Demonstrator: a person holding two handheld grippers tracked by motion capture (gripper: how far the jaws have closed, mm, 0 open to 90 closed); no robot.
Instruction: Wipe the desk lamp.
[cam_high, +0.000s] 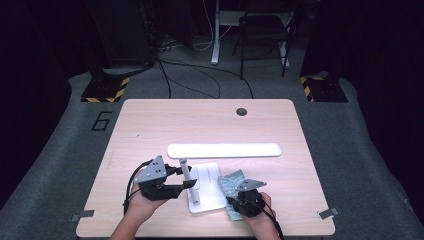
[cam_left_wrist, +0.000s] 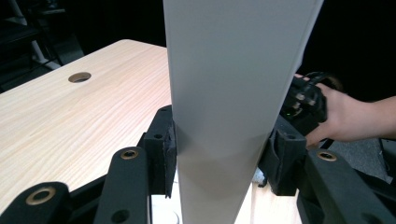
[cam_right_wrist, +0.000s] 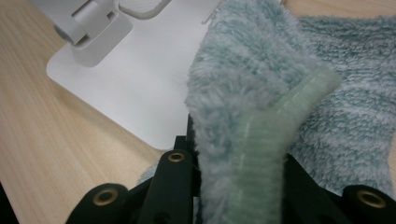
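A white desk lamp stands on the wooden table (cam_high: 150, 125): flat base (cam_high: 207, 195), thin upright post (cam_high: 185, 167) and a long lit bar (cam_high: 224, 150) on top. My left gripper (cam_high: 187, 177) comes in from the left and is shut on the post. In the left gripper view both pads (cam_left_wrist: 170, 149) press on the pale post (cam_left_wrist: 233, 93). My right gripper (cam_high: 239, 191) is shut on a fluffy pale green cloth (cam_high: 231, 181) at the base's right edge. In the right gripper view the cloth (cam_right_wrist: 252, 84) bunches up between the jaws, beside the base (cam_right_wrist: 135, 88).
A round cable hole (cam_high: 241, 111) sits near the table's far edge. Metal clips (cam_high: 81, 216) (cam_high: 325, 213) mark the front corners. Beyond the table, a chair (cam_high: 262, 30) and cables lie on the dark floor. The person's right hand (cam_left_wrist: 345, 116) appears behind the post.
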